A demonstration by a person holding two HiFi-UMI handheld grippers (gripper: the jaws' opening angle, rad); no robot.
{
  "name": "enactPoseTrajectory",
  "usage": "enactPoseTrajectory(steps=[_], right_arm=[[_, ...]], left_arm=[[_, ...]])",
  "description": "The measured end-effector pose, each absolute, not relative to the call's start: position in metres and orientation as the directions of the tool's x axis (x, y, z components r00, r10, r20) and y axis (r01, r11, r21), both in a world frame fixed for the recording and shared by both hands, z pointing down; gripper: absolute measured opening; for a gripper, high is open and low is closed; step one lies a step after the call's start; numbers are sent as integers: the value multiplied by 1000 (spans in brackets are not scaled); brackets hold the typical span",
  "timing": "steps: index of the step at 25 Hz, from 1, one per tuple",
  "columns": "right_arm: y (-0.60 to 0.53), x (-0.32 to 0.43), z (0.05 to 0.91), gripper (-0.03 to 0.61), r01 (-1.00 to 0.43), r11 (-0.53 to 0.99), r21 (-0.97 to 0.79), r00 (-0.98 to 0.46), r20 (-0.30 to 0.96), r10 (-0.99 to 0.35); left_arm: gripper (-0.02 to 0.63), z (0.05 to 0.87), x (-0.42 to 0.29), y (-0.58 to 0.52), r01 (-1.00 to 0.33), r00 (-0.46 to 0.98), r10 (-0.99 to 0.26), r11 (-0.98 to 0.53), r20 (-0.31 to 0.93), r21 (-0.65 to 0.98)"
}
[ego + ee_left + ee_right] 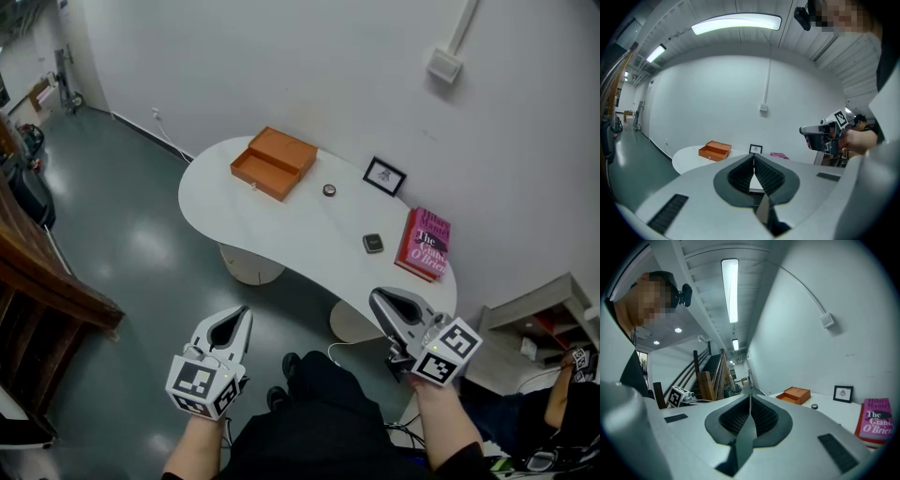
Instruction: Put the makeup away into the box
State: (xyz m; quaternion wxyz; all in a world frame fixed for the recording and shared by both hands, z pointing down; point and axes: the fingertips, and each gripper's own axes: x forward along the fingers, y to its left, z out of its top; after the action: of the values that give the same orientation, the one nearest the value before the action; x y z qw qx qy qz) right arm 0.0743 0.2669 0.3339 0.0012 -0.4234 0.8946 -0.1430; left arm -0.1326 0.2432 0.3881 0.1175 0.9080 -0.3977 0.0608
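Note:
An open orange box (274, 162) sits at the far left of the white table (281, 234). A small round makeup pot (329, 189) lies right of the box, and a dark square compact (373, 243) lies nearer the front edge. Both grippers hang short of the table, over the floor. My left gripper (245, 312) is shut with nothing in it, its tips meeting in the left gripper view (753, 156). My right gripper (376, 299) is also shut and holds nothing (750, 396). The right gripper view shows the box (797, 394) and the pot (814, 406) far ahead.
A framed picture (384, 175) leans on the wall behind the table. A pink book (425, 244) lies at the table's right end. Grey floor lies to the left, with a wooden stair rail (47, 272) beyond. A second person (572, 394) sits low at the right.

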Motion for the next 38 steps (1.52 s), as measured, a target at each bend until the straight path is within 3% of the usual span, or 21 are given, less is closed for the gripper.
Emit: enactPoseTrajectory(steps=[9, 10, 11, 14, 27, 38], right_arm=[[169, 156, 384, 43, -866, 478, -146, -499, 207, -841], [153, 168, 397, 76, -879, 457, -139, -478, 244, -844], [137, 180, 412, 147, -889, 436, -141, -458, 285, -842], [95, 210, 452, 207, -902, 396, -171, -431, 377, -820], [28, 235, 494, 210, -896, 423, -135, -437, 443, -783], [6, 264, 577, 232, -957, 262, -121, -279, 620, -733]], left_arm=[[13, 396, -77, 154, -714, 696, -679, -688, 233, 128], [12, 393, -71, 140, -713, 696, -678, -690, 235, 121], [12, 391, -64, 125, -713, 696, -677, -692, 238, 116], [12, 385, -43, 80, -705, 700, -667, -702, 256, 98], [13, 400, 33, -24, -617, 764, -564, -781, 313, 100], [12, 441, 57, -76, -550, 801, -475, -825, 363, 132]])
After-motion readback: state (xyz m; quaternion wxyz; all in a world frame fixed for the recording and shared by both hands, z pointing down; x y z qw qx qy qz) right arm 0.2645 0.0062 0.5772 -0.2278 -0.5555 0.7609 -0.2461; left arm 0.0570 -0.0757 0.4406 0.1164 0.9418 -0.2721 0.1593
